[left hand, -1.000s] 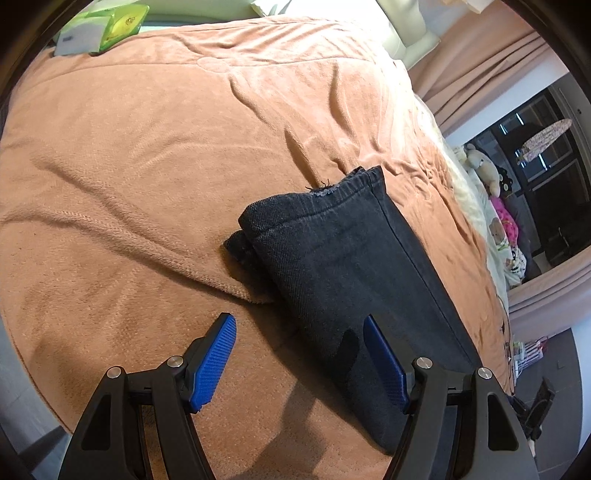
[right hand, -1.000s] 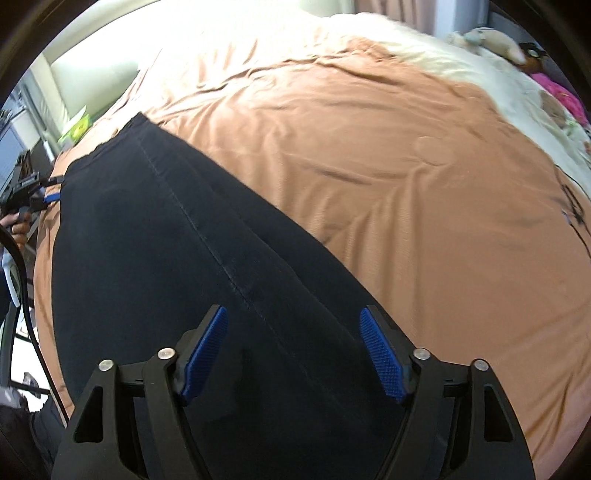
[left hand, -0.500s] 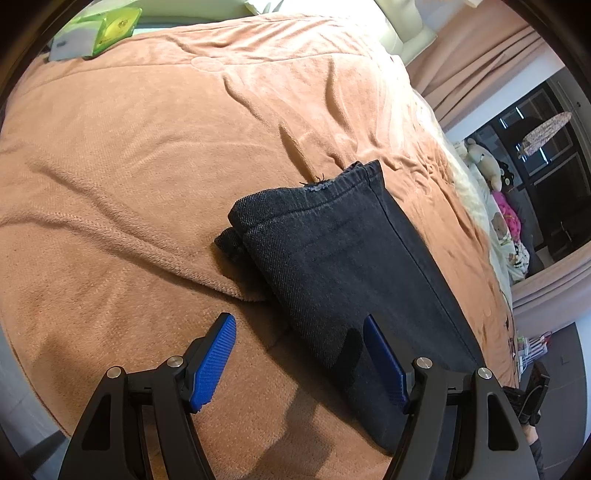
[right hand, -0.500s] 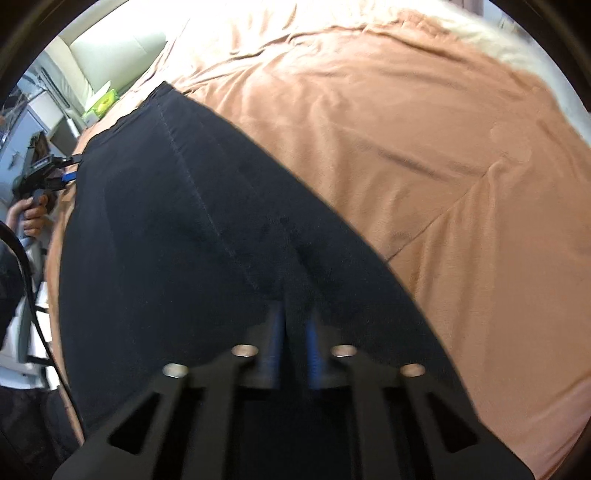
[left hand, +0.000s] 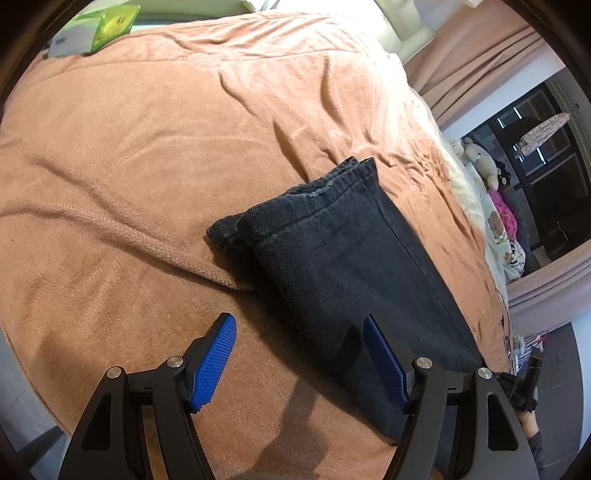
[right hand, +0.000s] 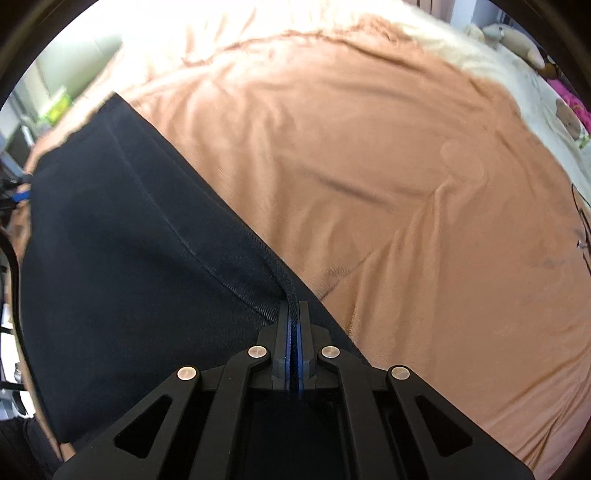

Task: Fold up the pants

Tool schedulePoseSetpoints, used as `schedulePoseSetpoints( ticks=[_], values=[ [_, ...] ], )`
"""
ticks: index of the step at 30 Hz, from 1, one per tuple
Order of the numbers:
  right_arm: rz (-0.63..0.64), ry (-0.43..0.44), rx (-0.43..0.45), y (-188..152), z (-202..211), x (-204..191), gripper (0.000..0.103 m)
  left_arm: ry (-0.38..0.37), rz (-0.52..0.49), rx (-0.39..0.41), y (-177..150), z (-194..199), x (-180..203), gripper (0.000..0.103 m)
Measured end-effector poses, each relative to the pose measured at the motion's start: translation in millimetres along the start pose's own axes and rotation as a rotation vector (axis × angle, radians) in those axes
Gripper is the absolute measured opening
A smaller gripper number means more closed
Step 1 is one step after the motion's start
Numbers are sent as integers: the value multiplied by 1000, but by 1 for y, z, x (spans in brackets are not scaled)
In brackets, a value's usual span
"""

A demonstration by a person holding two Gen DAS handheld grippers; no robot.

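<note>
Dark denim pants (left hand: 343, 258), folded lengthwise into a long strip, laid out on an orange-brown blanket (left hand: 166, 147) covering a bed, running along the bed's near edge. Cuff ends stacked and slightly fanned toward the middle of the blanket in the left wrist view. Left tool (left hand: 299, 363) poised above the near edge, blue pads spread wide and gripping nothing, one pad over bare blanket, the other over the strip's side. Right tool (right hand: 293, 321) clenched tight on a raised ridge of the pants' thick edge seam (right hand: 284, 284), fabric pinched between the blue pads and lifted into a small peak. Rest of the strip flat and stretching away to the upper left in the right wrist view. Green box (left hand: 110, 22) at the bed's far corner. Stuffed toys (left hand: 480, 162) and cream bedding along the bed's far side, pink curtains (left hand: 480, 62) behind. Blanket creased in soft folds beside the pinched seam.
</note>
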State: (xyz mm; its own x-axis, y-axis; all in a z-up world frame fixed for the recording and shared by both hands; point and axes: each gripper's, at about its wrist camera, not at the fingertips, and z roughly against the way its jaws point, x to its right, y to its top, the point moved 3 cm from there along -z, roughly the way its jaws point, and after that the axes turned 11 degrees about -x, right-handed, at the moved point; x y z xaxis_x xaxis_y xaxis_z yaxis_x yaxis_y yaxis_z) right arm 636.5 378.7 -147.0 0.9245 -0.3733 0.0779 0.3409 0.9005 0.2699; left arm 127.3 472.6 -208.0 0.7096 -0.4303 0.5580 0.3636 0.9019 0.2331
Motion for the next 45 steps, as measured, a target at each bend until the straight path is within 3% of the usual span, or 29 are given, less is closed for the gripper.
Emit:
schedulePoseSetpoints(
  ticks=[5, 8, 13, 15, 18, 19, 21, 27, 31, 35, 36, 41, 45],
  values=[
    [-25, 9, -2, -1, -10, -5, 7, 10, -2, 8, 7, -4, 0, 69],
    [-29, 55, -23, -11, -4, 1, 9, 5, 7, 9, 13, -5, -1, 68],
    [-5, 50, -66, -35, 2, 11, 14, -1, 19, 15, 17, -7, -3, 67],
    [-7, 52, -75, -44, 0, 18, 14, 7, 19, 16, 18, -8, -3, 60],
    [-2, 56, -66, -48, -2, 18, 14, 16, 24, 11, 20, -10, -3, 26],
    [8, 48, -67, -49, -2, 16, 9, 26, 26, 17, 22, -9, -4, 12],
    [50, -3, -73, -49, -1, 10, 2, 16, 30, 37, 26, -4, -4, 6],
    [42, -79, -37, -39, 19, 19, 0, 27, -9, 73, 37, 5, 13, 5],
    [28, -157, -53, -29, 6, 22, 0, 31, -2, 77, 42, 0, 16, 5],
    [-16, -124, -107, -28, -19, 23, 6, 28, 19, 51, 43, -4, 11, 6],
    [-12, -125, -92, -30, -17, 23, 9, 30, 26, 39, 42, -3, 9, 9],
    [-47, -134, -92, -47, -6, 35, 37, 59, 55, 44, 32, 8, -7, 52],
    [-109, -138, -75, -68, 6, 50, 39, -24, 104, 12, 21, 7, -18, 54]
  ],
)
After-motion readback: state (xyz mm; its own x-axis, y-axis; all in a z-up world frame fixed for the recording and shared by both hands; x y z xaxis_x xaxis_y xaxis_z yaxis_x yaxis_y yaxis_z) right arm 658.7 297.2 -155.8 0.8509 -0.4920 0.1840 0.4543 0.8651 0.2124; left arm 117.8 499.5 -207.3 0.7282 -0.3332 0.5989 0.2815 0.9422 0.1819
